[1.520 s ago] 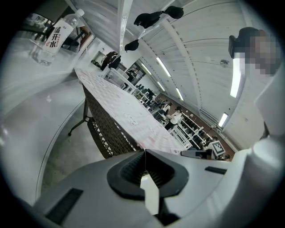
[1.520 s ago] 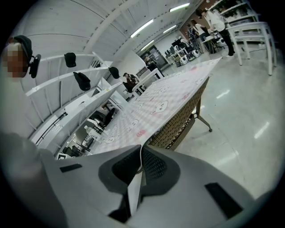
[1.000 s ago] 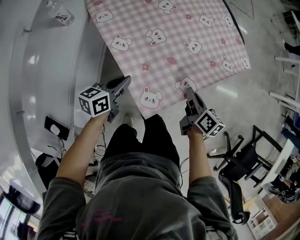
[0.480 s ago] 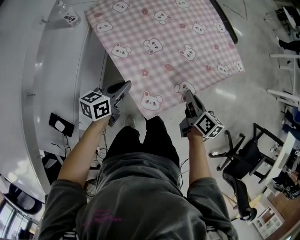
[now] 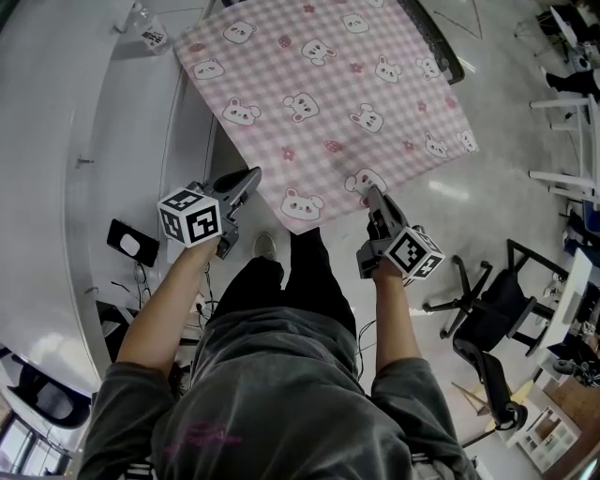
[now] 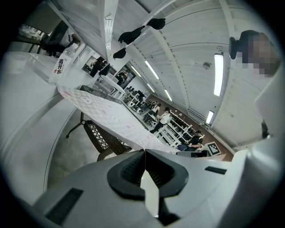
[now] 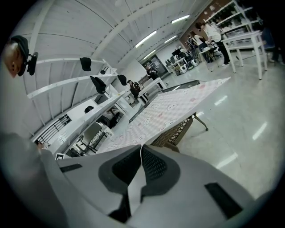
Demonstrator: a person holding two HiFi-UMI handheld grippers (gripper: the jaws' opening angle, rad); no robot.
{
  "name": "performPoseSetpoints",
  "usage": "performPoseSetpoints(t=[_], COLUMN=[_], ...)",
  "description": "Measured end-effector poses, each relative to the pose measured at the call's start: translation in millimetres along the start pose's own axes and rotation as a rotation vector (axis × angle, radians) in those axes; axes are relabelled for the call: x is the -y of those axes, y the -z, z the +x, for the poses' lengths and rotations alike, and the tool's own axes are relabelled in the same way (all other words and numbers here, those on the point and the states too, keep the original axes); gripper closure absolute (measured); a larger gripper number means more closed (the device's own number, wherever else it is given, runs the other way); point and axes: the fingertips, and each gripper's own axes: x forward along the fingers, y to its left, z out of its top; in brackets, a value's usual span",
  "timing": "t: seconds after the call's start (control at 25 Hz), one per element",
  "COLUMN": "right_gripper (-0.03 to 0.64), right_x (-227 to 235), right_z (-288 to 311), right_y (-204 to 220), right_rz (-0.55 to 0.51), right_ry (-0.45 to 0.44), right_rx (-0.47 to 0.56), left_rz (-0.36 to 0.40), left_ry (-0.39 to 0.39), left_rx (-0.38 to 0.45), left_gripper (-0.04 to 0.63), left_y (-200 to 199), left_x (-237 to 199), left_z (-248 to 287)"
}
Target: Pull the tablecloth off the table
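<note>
Fingers of the left gripper are pressed together on a thin fold of the tablecloth, with a white strip of it caught between the pads. In the head view the left gripper meets the left edge of the pink checked, bear-printed tablecloth, close to its near corner. The cloth is stretched flat and taut, its far part over the wicker-sided table and its near part hanging free in the air toward the person. A water bottle stands on the white curved counter just beside the cloth's far-left corner. A small black device (cannot tell what it is) lies on that counter, left of the cloth's near corner. Under the near corner are the person's black trousers and one light shoe. The right gripper meets the cloth's right edge near that same corner — jaws closed on the fabric, seen plainly in the right gripper view. A dark strip of table top shows past the cloth's far-right edge. A black office chair stands on the floor, right of the cloth and well apart from it.
</note>
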Motion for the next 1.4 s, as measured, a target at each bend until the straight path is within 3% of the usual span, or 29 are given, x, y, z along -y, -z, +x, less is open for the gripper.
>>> performPoseSetpoints(t=[0.28,0.52,0.76,1.04,1.4], right_gripper=[0.611,0.612,0.612,0.612,0.612], right_x=[2.0,-18.8,-25.9,1.7,-7.6], right_z=[34.4,-34.1,-19.1,-26.6,-76.9], right_y=[-8.4,-3.7,-3.9,6.9,22.6], right_rz=[0.017,0.040,0.045,0.039,0.040], right_ry=[0.014,0.008,0.021,-0.019,-0.073], right_rx=[0.005,0.008,0.020,0.033,0.053], left_rz=[-0.024,-0.003,0.009,-0.007,0.020], left_ry=[0.005,0.001,0.028,0.032,0.036], left_rx=[-0.013,-0.036,-0.047,-0.009,0.040], left_gripper=[0.594,0.594,0.594,0.594,0.594], left_y=[-22.4,-10.0,-19.7,8.6,33.3], left_x=[-33.9,32.9,21.1,27.3,74.9], left_z=[20.0,-17.3,-19.8,-7.0,-39.0])
